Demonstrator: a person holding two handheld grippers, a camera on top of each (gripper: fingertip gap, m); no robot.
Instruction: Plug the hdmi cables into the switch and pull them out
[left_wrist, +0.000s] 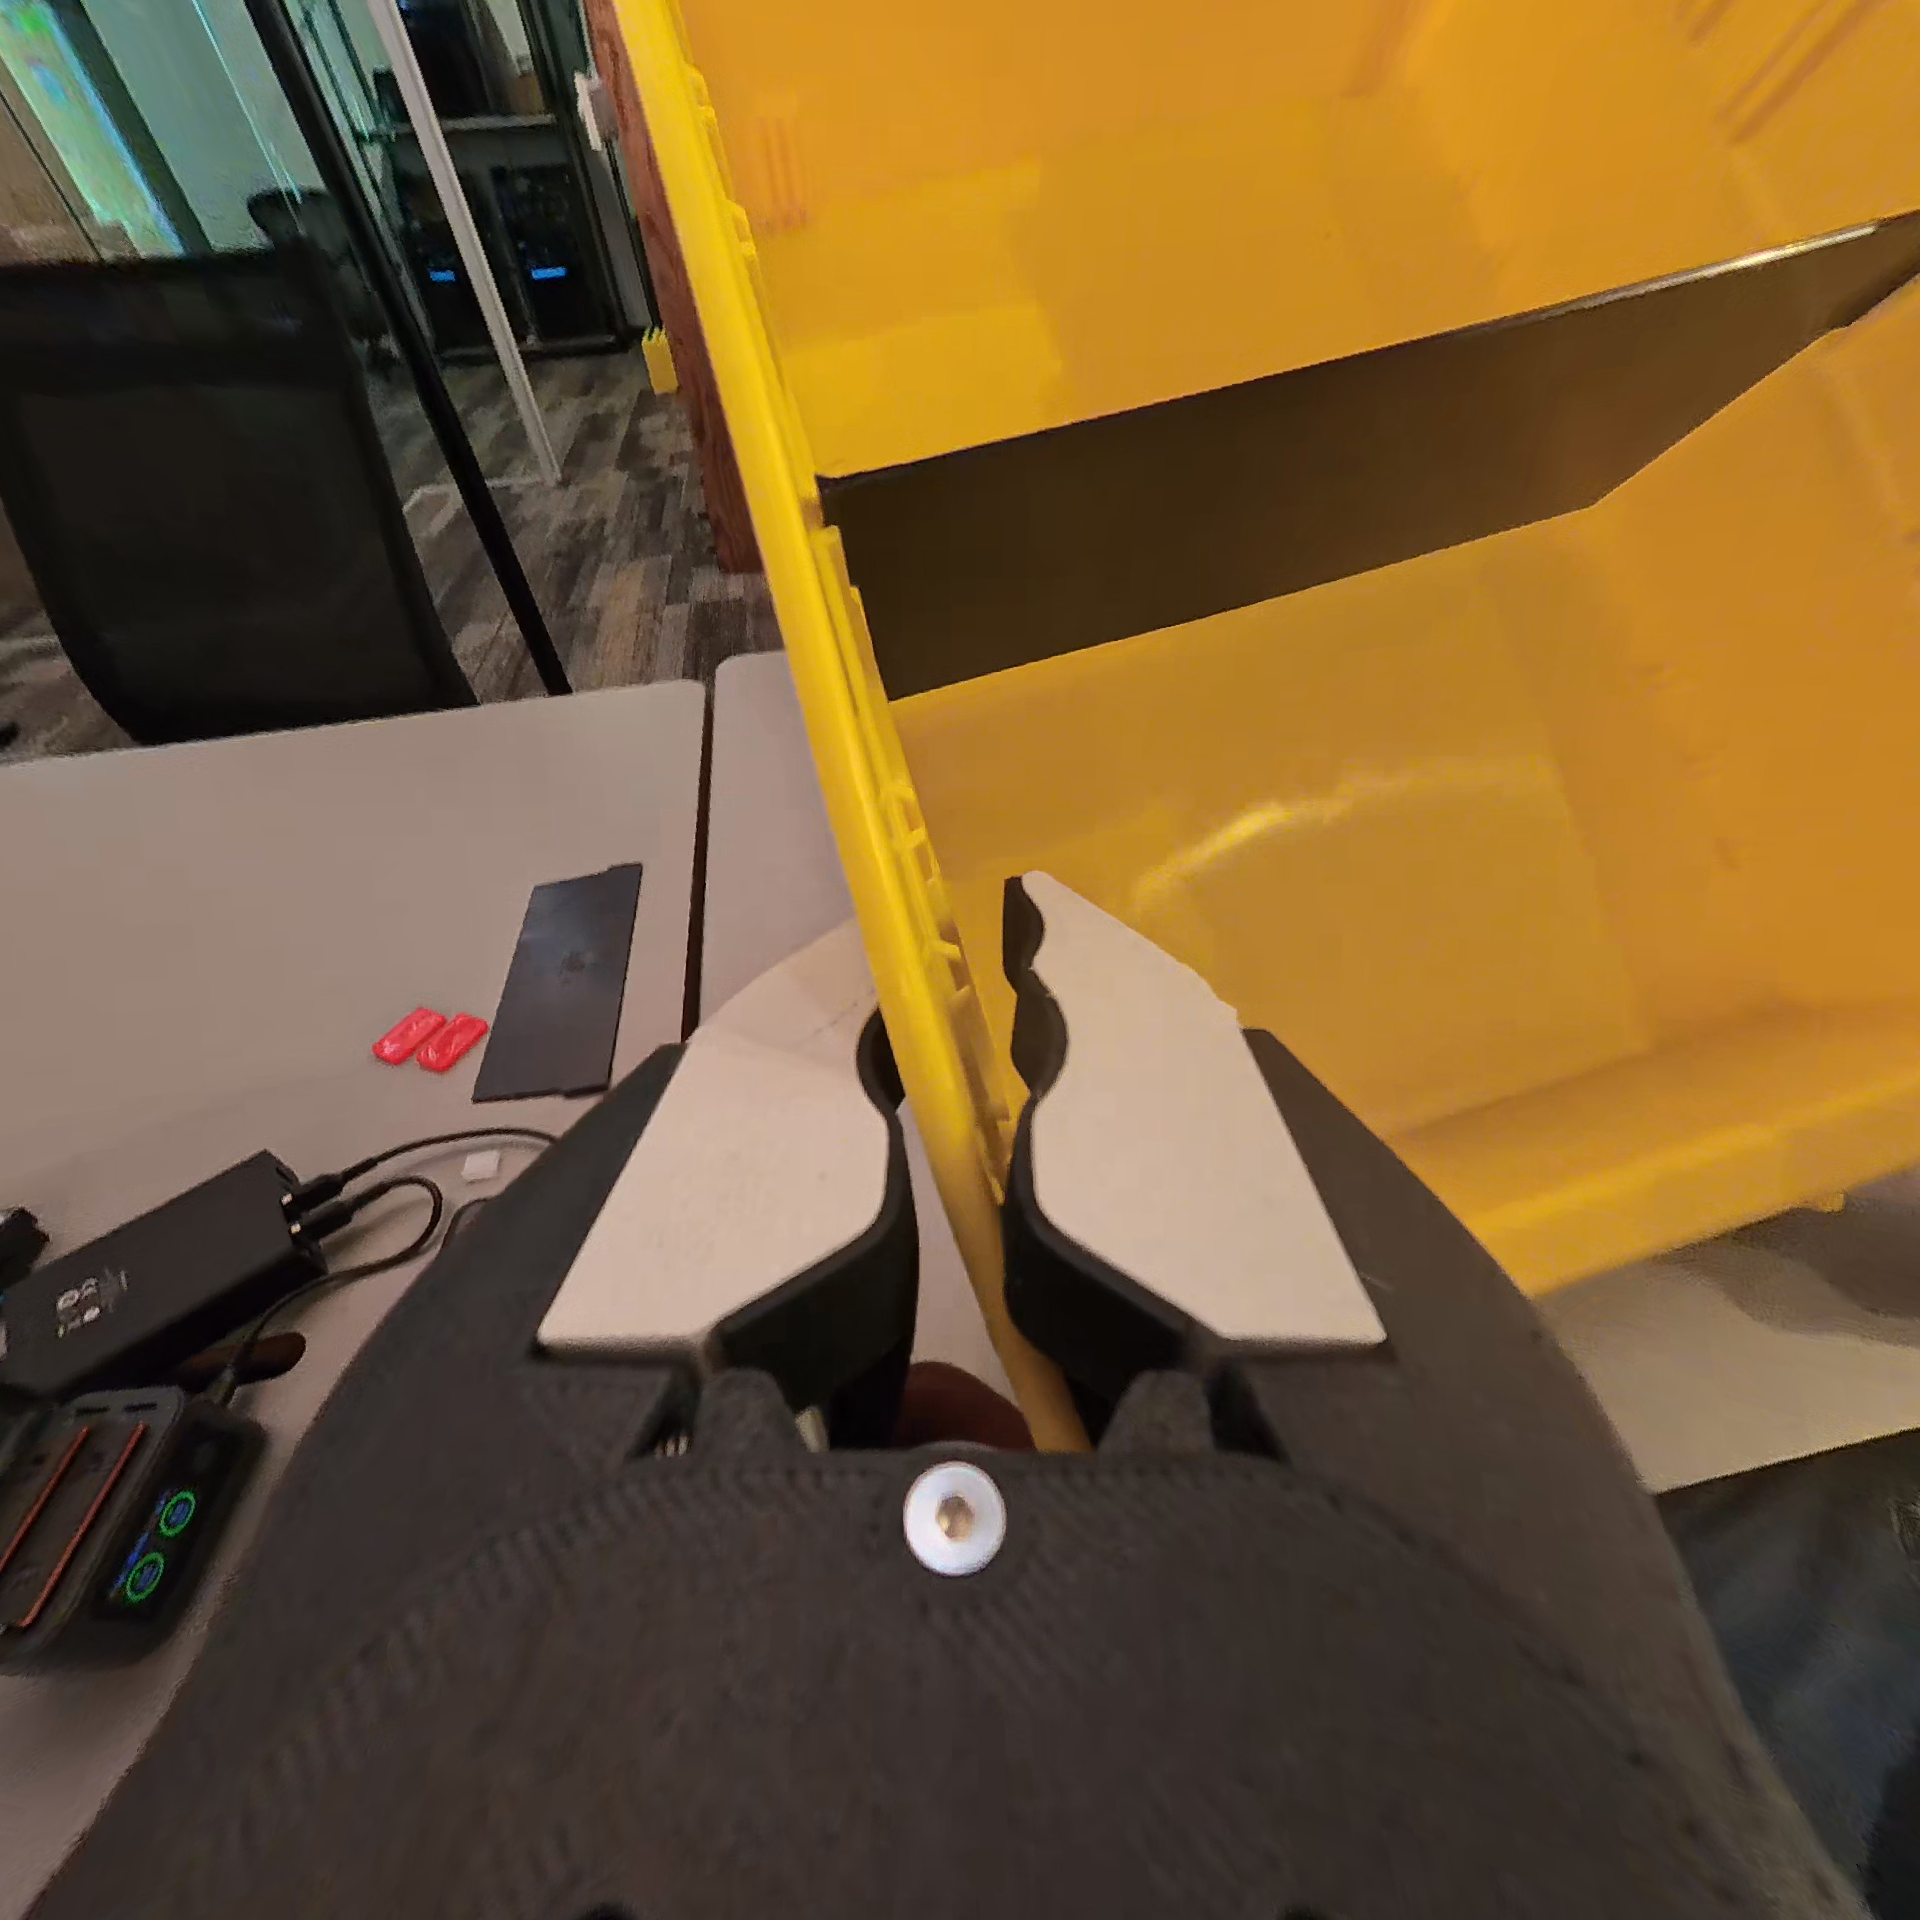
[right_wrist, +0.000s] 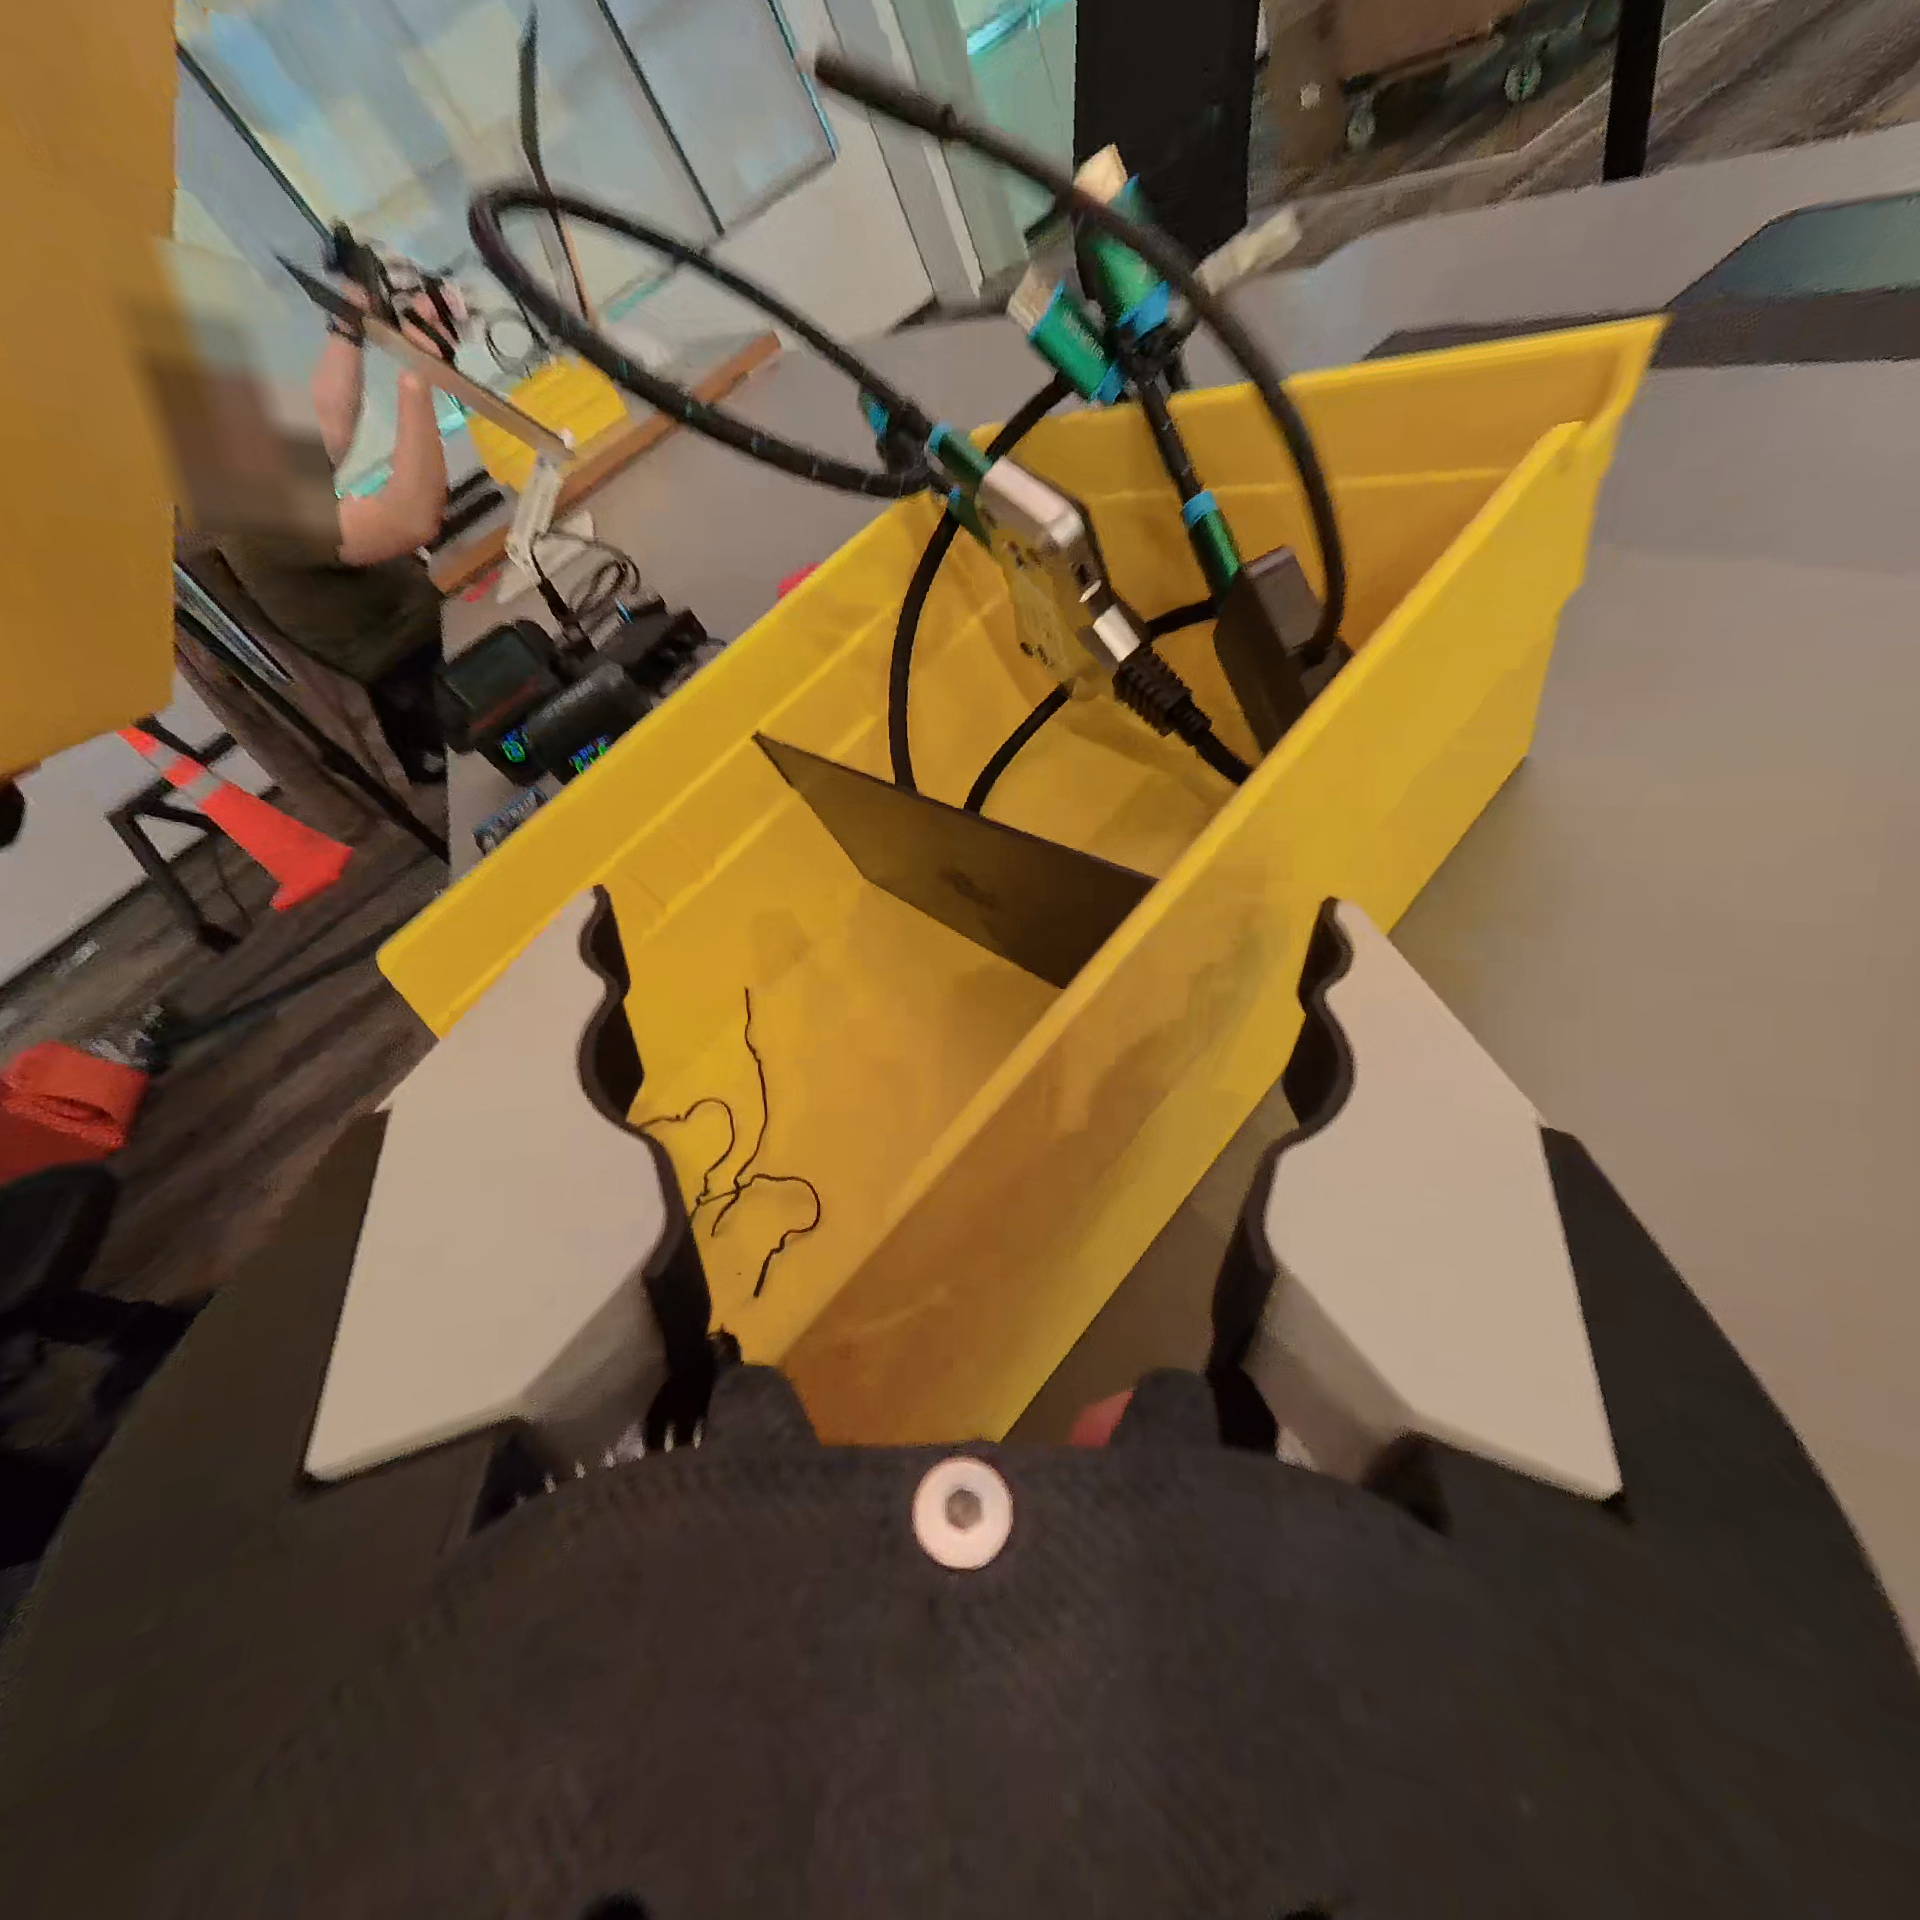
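Black gripper bodies fill the near edge of both wrist views. On the left gripper (left_wrist: 961, 1049) the jaws are pinched on the yellow rim of a bin (left_wrist: 1351, 883), which runs up between the fingers; the bin is tilted, its inside facing the camera, with a black divider (left_wrist: 1247, 509) across it. To the left, on the grey table (left_wrist: 260, 935), lie a flat black panel (left_wrist: 561, 982), two small red pieces (left_wrist: 429, 1037) just beside it, and nearer, a black box (left_wrist: 156, 1273) with thin cables plugged in.

The right gripper (right_wrist: 961, 1039) has its jaws spread wide, holding nothing, and straddles the near end of another yellow bin (right_wrist: 1351, 831) that rests on a table (right_wrist: 1714, 727). A black divider (right_wrist: 956, 873) splits this bin. In the near compartment lies a tangle of thin black thread (right_wrist: 743, 1174). The far compartment holds the hdmi cables (right_wrist: 935, 343), black loops with green connectors rising above the rim, and a silver switch (right_wrist: 1044, 566) among them with plugs at it; which are seated I cannot tell. Far left stands a person (right_wrist: 384, 499), and an orange cone (right_wrist: 270, 821) sits on the floor.
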